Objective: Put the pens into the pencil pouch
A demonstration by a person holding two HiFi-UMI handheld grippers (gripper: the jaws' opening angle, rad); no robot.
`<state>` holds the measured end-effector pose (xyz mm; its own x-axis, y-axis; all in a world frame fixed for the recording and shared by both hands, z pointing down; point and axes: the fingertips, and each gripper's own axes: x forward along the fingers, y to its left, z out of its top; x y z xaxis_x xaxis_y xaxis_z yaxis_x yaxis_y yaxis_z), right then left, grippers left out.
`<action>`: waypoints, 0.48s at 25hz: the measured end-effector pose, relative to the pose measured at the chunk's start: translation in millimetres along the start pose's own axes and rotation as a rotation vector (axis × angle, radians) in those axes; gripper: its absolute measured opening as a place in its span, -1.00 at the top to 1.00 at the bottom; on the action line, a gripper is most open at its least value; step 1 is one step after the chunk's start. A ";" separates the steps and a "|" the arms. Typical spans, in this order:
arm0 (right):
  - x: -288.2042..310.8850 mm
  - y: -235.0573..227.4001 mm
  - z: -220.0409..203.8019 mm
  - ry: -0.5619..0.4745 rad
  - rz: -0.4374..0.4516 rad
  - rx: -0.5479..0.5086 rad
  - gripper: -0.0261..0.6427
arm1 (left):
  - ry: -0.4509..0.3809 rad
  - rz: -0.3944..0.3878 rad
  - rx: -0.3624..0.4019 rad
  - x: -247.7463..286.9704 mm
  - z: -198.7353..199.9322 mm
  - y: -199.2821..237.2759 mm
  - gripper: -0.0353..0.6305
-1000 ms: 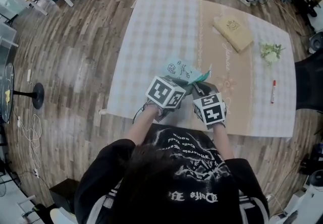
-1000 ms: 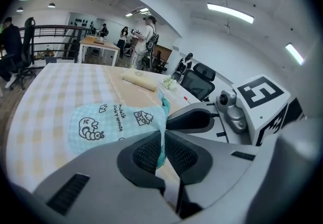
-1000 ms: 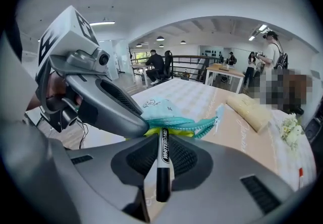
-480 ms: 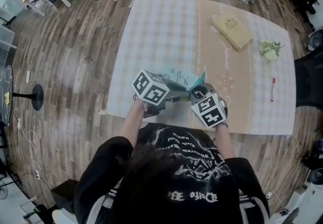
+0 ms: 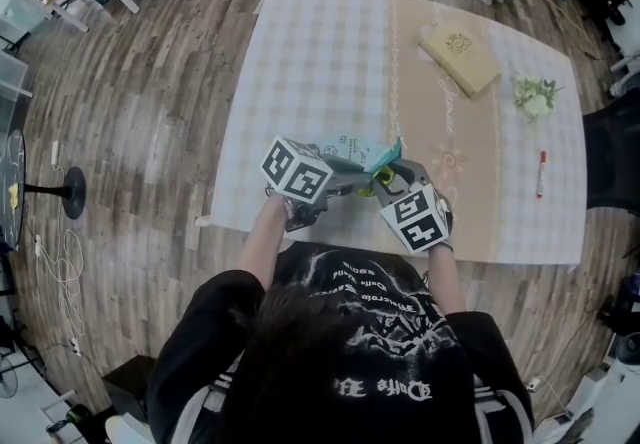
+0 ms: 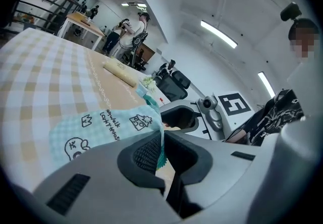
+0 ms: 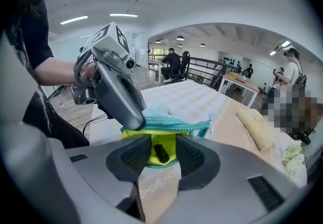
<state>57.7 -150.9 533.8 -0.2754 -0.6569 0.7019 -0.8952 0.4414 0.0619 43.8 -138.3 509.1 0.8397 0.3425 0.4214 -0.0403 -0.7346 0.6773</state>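
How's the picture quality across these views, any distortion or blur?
Head view: fisheye bows the table edges; even light, sharp. Left gripper view: dark rounded corners, mosaic patch upper right. Right gripper view: same curving, pouch sharp, mosaic patch right.

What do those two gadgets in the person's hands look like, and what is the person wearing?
The left gripper and the right gripper are smooth grey plastic shells. Each has two rounded jaws lined with dark, mesh-textured pads. Each carries a white cube printed with black square markers. The person wears a black top with white print.
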 end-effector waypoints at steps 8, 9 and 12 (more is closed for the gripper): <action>-16.6 -8.3 1.7 -0.034 -0.036 0.061 0.38 | -0.037 0.013 -0.036 2.2 5.3 8.8 0.79; -20.2 -10.4 2.0 -0.042 -0.042 0.079 0.38 | -0.044 0.019 -0.042 2.2 6.9 10.5 0.79; -29.9 -18.0 0.2 -0.066 -0.070 0.137 0.38 | -0.068 0.029 -0.057 2.4 11.7 14.9 0.79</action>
<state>82.0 -139.4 511.6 -0.2295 -0.7237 0.6509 -0.9509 0.3093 0.0086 51.5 -155.2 513.2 0.8724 0.2798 0.4009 -0.0941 -0.7086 0.6993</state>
